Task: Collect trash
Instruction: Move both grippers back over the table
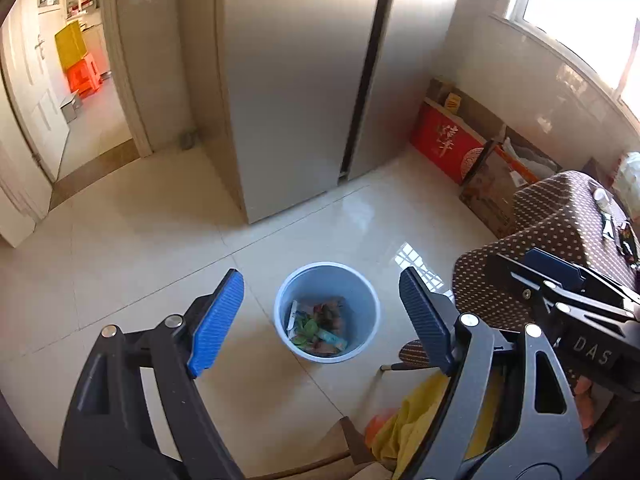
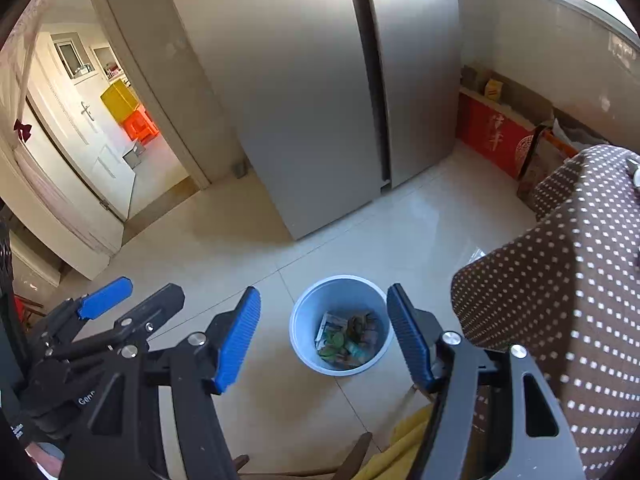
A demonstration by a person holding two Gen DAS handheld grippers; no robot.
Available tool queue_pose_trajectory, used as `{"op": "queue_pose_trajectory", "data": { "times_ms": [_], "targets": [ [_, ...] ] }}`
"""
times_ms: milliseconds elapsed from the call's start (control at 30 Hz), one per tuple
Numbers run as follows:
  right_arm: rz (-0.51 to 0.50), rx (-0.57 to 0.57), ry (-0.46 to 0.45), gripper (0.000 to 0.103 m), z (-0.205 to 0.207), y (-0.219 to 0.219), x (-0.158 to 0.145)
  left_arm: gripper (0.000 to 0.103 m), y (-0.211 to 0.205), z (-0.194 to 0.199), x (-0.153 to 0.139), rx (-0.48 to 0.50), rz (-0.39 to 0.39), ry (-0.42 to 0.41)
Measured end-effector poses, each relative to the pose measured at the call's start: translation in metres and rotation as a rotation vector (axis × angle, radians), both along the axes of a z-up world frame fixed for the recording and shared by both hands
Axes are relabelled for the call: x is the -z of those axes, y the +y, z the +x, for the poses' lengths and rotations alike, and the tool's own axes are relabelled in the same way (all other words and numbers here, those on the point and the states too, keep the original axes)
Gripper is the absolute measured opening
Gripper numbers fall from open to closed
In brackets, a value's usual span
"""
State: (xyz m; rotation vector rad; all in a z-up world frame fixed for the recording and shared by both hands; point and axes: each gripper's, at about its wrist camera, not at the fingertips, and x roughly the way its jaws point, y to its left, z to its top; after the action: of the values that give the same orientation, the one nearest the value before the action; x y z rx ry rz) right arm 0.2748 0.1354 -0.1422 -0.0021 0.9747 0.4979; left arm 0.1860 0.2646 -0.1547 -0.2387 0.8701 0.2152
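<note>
pale blue trash bin (image 1: 327, 312) standing on cream floor tiles (image 1: 160, 240), seen from above between the blue pads of the left gripper (image 1: 320, 316), jaws spread wide and holding nothing. inside the bin, crumpled wrappers (image 1: 318, 328), green and orange. right gripper (image 2: 324, 332) likewise gaping and empty, framing the same bin from just beside the left one. behind the bin, a tall silver fridge (image 1: 304, 80). to the right, a brown dotted cloth (image 2: 560, 288) draped over furniture, near the bin. red box (image 1: 444, 148) against the far wall. open doorway (image 1: 80, 80) at left.
</note>
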Motion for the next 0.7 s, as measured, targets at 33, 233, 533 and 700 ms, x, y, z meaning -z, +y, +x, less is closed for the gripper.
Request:
{"op": "queue_pose_trajectory", "data": {
  "times_ms": [33, 233, 533, 700],
  "targets": [
    [0.001, 0.004, -0.010, 0.067, -0.003, -0.005, -0.004, 0.079, -0.004, 0.000, -0.002, 0.012, 0.001, -0.007],
    [0.017, 0.057, -0.064, 0.072, -0.014, -0.039, -0.023, 0.079, -0.032, 0.002, -0.018, 0.079, 0.011, -0.048],
    [0.036, 0.188, -0.117, 0.080, -0.021, -0.112, -0.042, 0.081, -0.095, 0.014, -0.034, 0.215, 0.025, -0.060],
    [0.032, 0.273, -0.131, 0.082, -0.026, -0.157, -0.045, 0.082, -0.137, 0.025, -0.042, 0.306, 0.014, -0.065]
  ]
}}
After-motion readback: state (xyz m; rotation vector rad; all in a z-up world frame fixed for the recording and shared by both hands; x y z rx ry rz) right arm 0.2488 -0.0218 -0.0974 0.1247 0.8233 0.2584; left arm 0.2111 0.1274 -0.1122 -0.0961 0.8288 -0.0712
